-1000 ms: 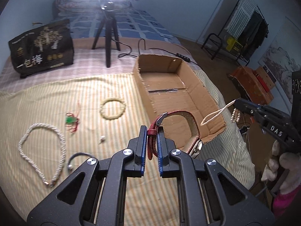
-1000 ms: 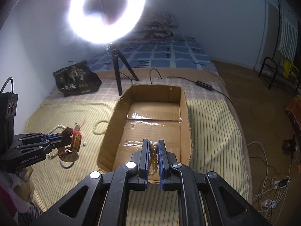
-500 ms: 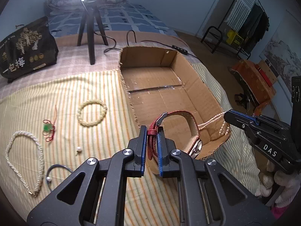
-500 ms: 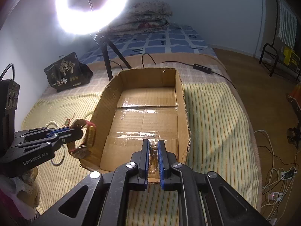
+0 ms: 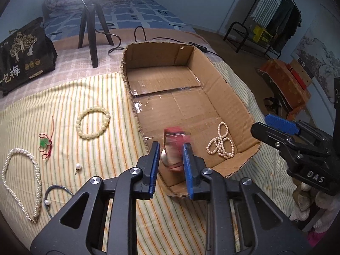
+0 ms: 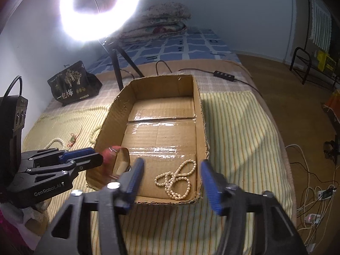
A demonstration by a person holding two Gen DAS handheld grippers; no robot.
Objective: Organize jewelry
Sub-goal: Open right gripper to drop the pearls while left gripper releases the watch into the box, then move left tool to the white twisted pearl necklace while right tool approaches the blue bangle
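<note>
A cardboard box lies open on the striped bedspread. A pearl bracelet lies inside its near end. My right gripper is open and empty above that end. My left gripper is open; a blurred red-strap watch is between its fingers over the box's near left corner, loose and dropping. On the bedspread left of the box lie a cream bead bracelet, a red cord with green charm, a pearl necklace, a small pearl earring and a dark bangle.
A ring light on a tripod stands behind the box, with a black printed bag to its left. A cable with a switch runs behind the box. The bed edge drops off at the right, with floor cables.
Both grippers have opened. The right one let the pearl bracelet fall into the box. The left one released the red watch over the box's near left corner.
</note>
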